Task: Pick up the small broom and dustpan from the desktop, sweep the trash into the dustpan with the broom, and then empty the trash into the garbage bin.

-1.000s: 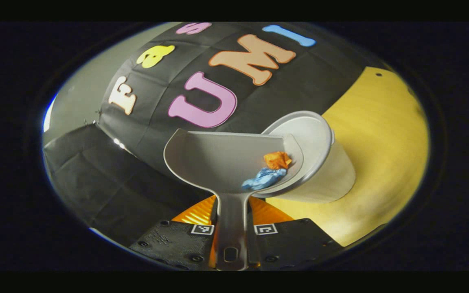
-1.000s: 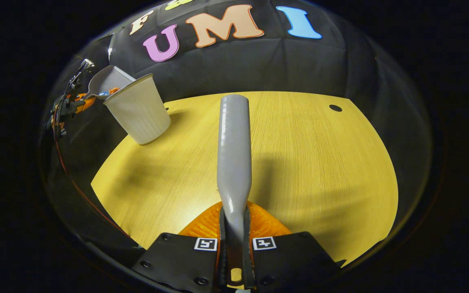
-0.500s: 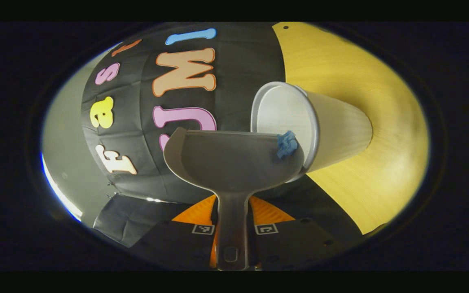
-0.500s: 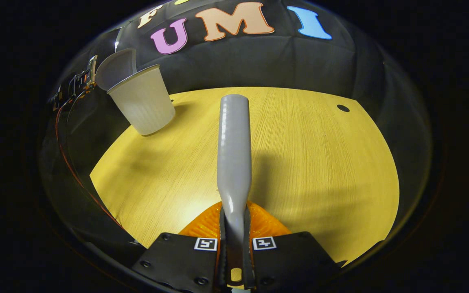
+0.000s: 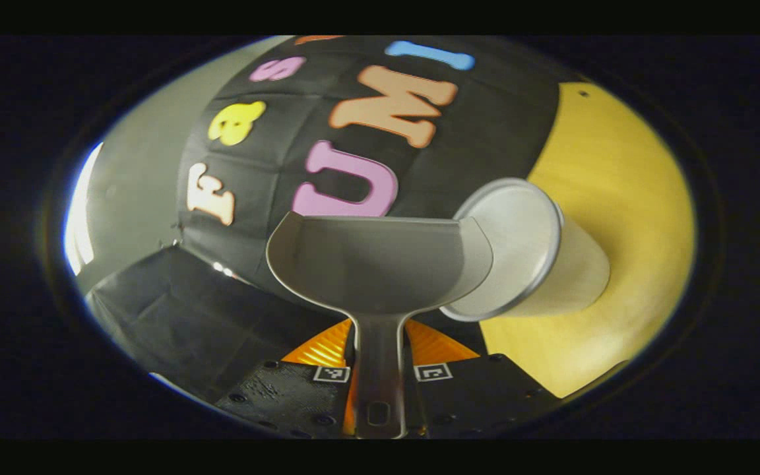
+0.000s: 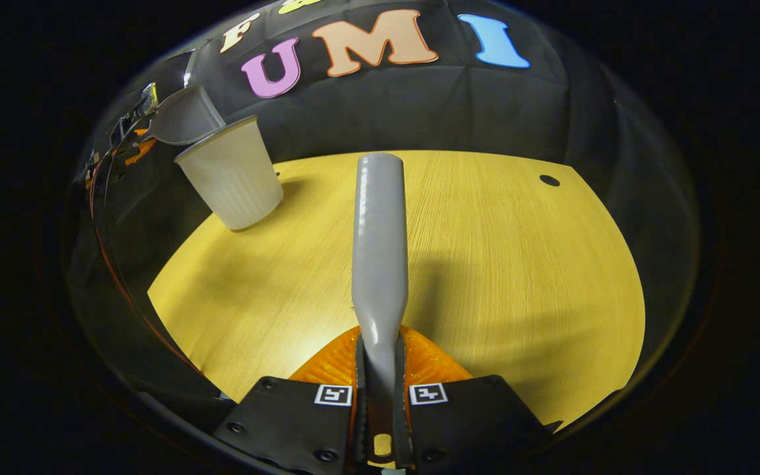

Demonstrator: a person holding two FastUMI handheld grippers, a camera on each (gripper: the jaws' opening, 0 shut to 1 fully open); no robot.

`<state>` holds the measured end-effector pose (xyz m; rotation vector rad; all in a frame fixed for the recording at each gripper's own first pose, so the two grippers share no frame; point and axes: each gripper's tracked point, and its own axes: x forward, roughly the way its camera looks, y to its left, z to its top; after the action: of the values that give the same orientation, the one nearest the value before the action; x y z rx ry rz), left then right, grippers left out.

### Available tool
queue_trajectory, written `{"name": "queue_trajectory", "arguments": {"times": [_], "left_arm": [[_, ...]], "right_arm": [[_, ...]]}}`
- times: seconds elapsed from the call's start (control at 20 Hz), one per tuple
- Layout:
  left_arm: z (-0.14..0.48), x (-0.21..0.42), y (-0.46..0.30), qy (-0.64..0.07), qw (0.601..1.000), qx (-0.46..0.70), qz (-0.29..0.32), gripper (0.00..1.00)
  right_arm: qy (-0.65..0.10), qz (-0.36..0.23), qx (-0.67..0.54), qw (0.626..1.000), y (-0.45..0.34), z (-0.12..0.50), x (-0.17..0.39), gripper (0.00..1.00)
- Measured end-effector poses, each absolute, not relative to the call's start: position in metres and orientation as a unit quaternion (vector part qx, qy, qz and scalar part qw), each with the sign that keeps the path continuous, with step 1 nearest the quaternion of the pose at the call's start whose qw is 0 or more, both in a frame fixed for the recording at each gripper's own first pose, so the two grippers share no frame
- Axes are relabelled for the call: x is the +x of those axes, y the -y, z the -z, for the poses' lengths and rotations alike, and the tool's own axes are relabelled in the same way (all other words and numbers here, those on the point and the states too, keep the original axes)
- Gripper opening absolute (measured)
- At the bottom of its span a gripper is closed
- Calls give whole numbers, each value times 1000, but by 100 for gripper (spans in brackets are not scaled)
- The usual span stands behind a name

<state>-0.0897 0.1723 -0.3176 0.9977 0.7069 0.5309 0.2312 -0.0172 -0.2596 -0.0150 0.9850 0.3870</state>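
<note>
the desk (image 6: pixel 485 264) lies yellow under both your hands. the garbage bin (image 5: pixel 551 264) stands at its far-left corner, just right of the dustpan (image 5: pixel 380 264), whose pan looks empty. your left gripper (image 5: pixel 380 389) has its fingers clamped on the dustpan's handle. your right gripper (image 6: pixel 380 396) pinches the broom (image 6: pixel 380 251), long axis pointing straight ahead, well apart from the bin.

The left gripper (image 5: pixel 378 396) has both fingers (image 5: pixel 287 399) pressed on the dustpan handle (image 5: pixel 377 369), which runs forward from between them, and it is rolled to one side. The right gripper (image 6: pixel 380 409) is level, its fingers (image 6: pixel 287 422) clamped on the broom handle (image 6: pixel 380 251), which juts straight ahead between them.
</note>
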Motion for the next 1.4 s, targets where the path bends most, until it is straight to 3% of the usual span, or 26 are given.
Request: {"name": "queue_trajectory", "arguments": {"times": [0.2,0.45,0.85,1.2,1.4], "left_arm": [[289,-62,-117,-236,866,354,-263,22],[334,-58,-8,-236,940,109,-222,20],[478,-121,107,-359,923,18,-138,21],[585,-166,105,-482,867,1,-125,23],[604,-179,106,-511,850,-10,-128,23]], "right_arm": [[-455,-207,18,866,26,240,224,17],[-453,-209,16,866,39,229,212,17],[-501,-135,-2,855,55,250,177,18],[-581,-66,-36,810,57,290,153,18],[-600,-53,-69,795,62,285,153,18]]}}
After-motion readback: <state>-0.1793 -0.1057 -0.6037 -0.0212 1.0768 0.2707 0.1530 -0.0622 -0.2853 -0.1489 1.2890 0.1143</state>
